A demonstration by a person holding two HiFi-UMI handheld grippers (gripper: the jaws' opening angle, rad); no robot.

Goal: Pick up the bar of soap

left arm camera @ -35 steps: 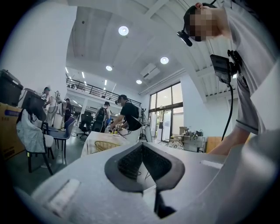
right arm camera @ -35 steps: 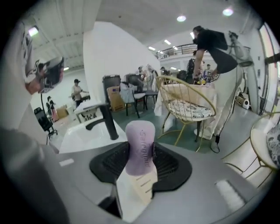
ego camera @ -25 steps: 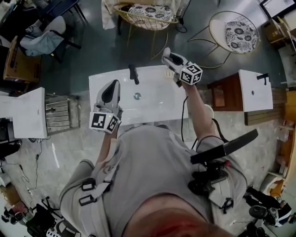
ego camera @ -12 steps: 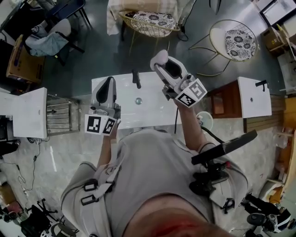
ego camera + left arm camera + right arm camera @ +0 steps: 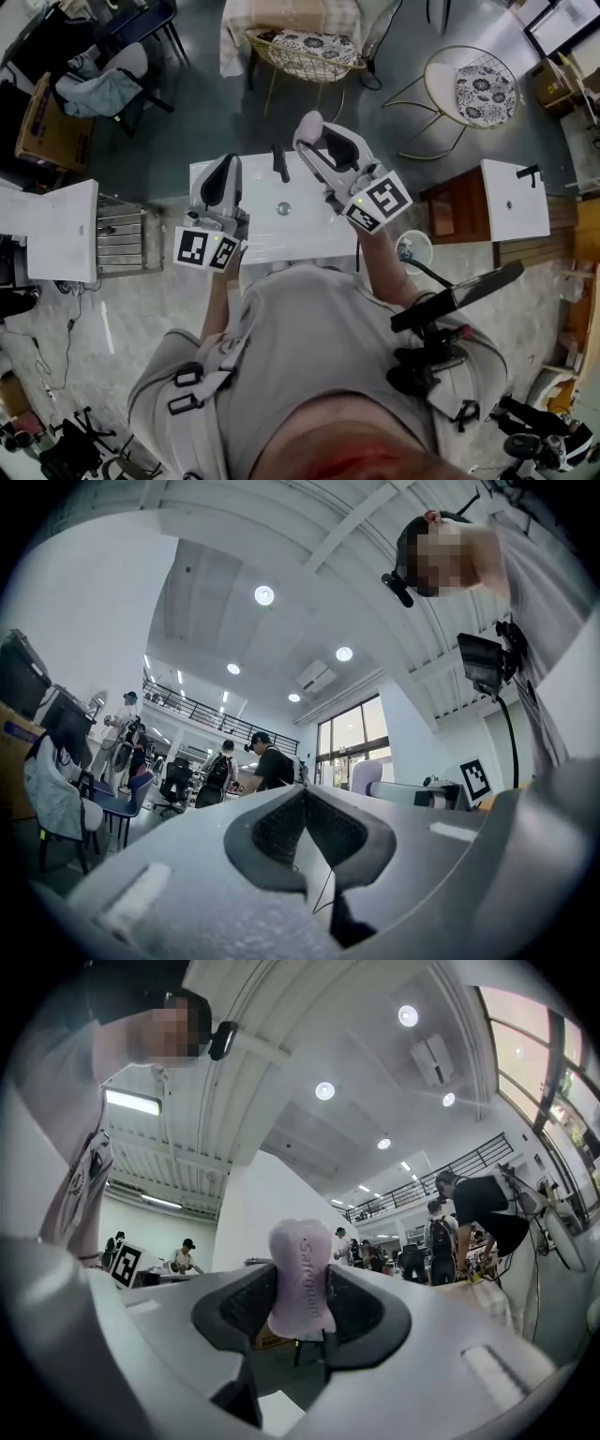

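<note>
We look down on the white surface (image 5: 272,234), a basin top standing in front of the person. The right gripper (image 5: 312,131) is raised over the far right part of the surface. Its fingers pinch the bar of soap (image 5: 300,1274) by its broad sides (a pale pink bar with lettering pressed into one face). The soap is therefore off the surface, up in the air above the far edge. The left gripper (image 5: 223,176) hovers over the left edge, its fingers pressed together with nothing between them. A dark faucet (image 5: 278,161) stands at the far edge, and the small round drain (image 5: 283,208) lies near the middle.
</note>
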